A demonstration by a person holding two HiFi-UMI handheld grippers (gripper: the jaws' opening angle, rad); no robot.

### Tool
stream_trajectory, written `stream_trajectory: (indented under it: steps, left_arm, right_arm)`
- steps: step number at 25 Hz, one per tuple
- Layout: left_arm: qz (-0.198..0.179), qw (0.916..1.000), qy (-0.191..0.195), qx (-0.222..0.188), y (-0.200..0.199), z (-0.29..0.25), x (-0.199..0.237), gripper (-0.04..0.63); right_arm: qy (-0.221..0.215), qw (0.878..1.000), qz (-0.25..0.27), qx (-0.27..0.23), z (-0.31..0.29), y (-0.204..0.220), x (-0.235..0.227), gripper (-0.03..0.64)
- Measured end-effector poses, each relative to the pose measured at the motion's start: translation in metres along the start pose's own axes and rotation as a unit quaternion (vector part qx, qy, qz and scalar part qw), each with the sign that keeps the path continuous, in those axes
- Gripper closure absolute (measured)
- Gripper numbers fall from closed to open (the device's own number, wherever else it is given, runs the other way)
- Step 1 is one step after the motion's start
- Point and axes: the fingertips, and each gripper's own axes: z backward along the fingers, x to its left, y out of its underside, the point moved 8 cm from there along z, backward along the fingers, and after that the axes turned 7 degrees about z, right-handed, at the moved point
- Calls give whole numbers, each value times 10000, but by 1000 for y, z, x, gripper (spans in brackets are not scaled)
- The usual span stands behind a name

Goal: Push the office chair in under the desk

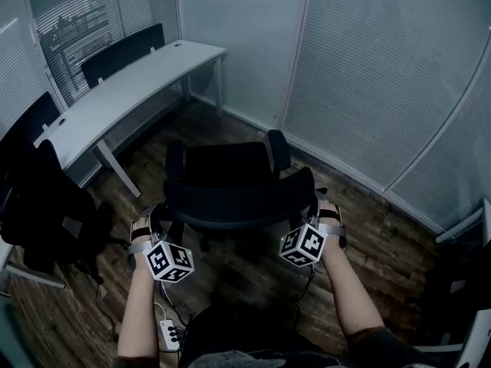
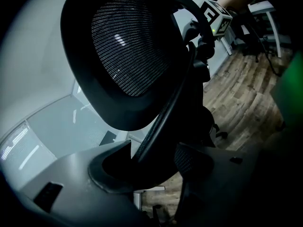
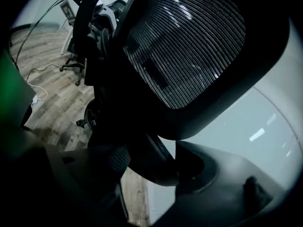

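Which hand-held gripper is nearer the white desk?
Left. The left hand-held gripper grips the edge of the office chair nearer the white desk; the right hand-held gripper grips its opposite edge, farther away.

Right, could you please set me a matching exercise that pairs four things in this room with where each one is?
Things:
1. office chair
2. white desk
3. left gripper
4. power strip

Places:
A. on the wooden floor, close to the person
B. clamped on the backrest's left edge
C. along the window blinds, far left
D. mid-floor, backrest toward the person

Pairs: 1-D, 2-C, 3-B, 4-A
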Motion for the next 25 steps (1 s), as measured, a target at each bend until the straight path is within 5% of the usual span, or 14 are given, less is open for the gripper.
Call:
stream_trajectory:
  steps: [25]
  left_arm:
    - [62, 9990, -364, 270, 4, -151, 96, 321]
  right_arm:
    - [58, 9992, 330, -232, -178, -76, -68, 324]
